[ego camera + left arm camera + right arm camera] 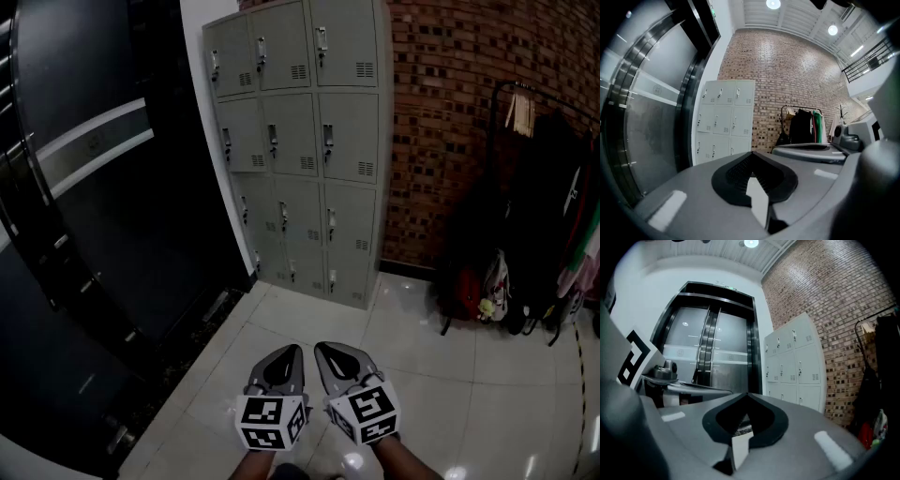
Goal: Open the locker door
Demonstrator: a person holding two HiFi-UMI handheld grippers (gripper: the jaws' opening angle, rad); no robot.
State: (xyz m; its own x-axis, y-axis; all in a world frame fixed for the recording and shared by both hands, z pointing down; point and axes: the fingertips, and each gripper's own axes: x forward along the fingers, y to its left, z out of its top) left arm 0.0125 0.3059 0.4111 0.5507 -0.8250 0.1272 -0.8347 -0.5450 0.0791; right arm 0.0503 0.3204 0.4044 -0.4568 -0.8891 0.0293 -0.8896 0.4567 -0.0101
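Approach not begun. The locker bank (302,141) stands against the far wall, well apart from both grippers, and every door looks shut. The left gripper (292,354) and right gripper (325,352) are held low by the body, side by side, tips aimed at the lockers. Both have jaws closed tip to tip with nothing between them, and each gripper view confirms this. The task names no door, so I'd pick a middle-row one as likely the easiest reach. Each door has a small vertical latch handle (327,142) near its left edge, so the hinge is probably on the right. Suggested approach: walk in square to the door and open the jaws before arriving. Pinch the handle across its narrow side, then pull along an arc about the right edge rather than straight back. Keep the idle gripper out of the door's swing. I can't tell from here whether the latches need lifting or a key, so expect to test with a light pull first. The handle is thin metal and a slip is likely if the pads only catch its edge. Room: glossy pale tiled floor (427,361) with glare, red brick wall (441,84) behind. A clothes rack (539,178) with dark garments and bags stands to the right, and dark glass panels (84,244) close in on the left.
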